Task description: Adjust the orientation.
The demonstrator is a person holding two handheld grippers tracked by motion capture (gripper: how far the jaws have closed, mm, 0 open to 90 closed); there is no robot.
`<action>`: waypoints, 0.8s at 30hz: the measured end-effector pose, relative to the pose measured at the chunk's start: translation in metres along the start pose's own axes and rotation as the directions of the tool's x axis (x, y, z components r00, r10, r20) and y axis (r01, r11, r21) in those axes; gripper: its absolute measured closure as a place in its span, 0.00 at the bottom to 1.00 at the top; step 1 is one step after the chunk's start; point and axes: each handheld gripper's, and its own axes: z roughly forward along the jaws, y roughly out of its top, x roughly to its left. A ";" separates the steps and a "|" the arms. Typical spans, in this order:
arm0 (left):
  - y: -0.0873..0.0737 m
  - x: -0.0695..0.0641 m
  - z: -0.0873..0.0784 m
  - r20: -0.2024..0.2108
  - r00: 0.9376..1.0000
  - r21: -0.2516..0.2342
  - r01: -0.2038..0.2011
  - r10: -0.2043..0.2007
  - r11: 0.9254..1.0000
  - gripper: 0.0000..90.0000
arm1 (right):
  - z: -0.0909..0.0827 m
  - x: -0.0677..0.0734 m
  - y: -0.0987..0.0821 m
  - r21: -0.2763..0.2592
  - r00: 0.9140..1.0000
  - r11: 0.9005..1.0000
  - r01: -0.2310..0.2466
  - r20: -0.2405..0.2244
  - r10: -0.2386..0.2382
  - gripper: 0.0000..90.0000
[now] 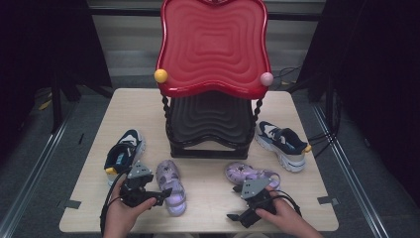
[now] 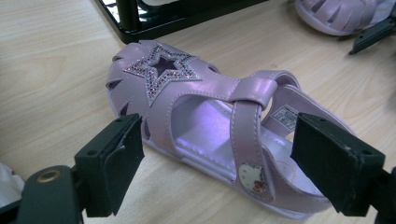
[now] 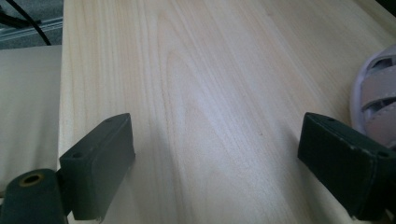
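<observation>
A pale wooden table [image 1: 208,198] seen from above, read from left to right. At the far left lies a navy and white sneaker [image 1: 124,151]. Just right of it, the left gripper [image 1: 166,194] points at a lilac plastic child's sandal with a glittery star on the toe [image 1: 172,186], which lies flat near the front edge. In the left gripper view, its black jaws stand wide open on either side of the sandal [image 2: 219,135], not touching it.

In the middle stands a two-tier rack, red wavy tray above a black one [image 1: 213,49], with a yellow knob [image 1: 160,76] and a pink knob [image 1: 267,79].

Right of centre lies a second lilac sandal [image 1: 250,173], with the right gripper [image 1: 236,217] nearby, jaws open over bare wood. At the far right is a second navy and white sneaker [image 1: 282,144].

The starred sandal looks light, with a stiff sole and soft, smooth straps that may slip; gripping across the sole and sidewall at the middle seems safest.

Counts: two sandals, two sneakers, one rack, two grippers.
</observation>
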 end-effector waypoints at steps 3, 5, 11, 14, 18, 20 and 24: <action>0.000 -0.001 0.002 -0.005 1.000 0.007 0.000 0.000 1.000 0.18 | 0.000 0.000 0.000 0.000 1.000 1.000 0.000 0.000 0.000 0.11; -0.001 0.000 0.003 -0.030 0.999 0.023 -0.010 0.011 1.000 0.18 | 0.000 0.000 0.000 -0.001 1.000 1.000 0.001 0.001 -0.001 0.11; -0.005 0.003 0.005 -0.032 0.999 0.016 0.011 -0.010 1.000 0.18 | 0.000 0.000 0.000 -0.001 1.000 1.000 0.002 0.001 -0.002 0.11; -0.005 0.003 0.004 -0.036 0.999 0.019 0.006 -0.005 1.000 0.18 | 0.000 0.000 0.000 0.000 1.000 1.000 0.000 0.000 0.000 0.11; -0.005 0.006 0.000 -0.064 0.998 0.032 -0.003 0.005 0.999 0.18 | 0.000 0.000 0.000 -0.001 1.000 1.000 0.001 0.000 -0.001 0.11; -0.006 0.009 -0.002 -0.082 0.997 0.024 0.005 -0.003 1.000 0.20 | 0.000 0.000 0.000 -0.002 1.000 1.000 0.003 0.002 -0.003 0.11; -0.007 0.014 -0.006 -0.096 0.995 0.021 0.015 -0.013 1.000 0.20 | 0.000 0.000 0.000 -0.002 1.000 1.000 0.003 0.002 -0.003 0.11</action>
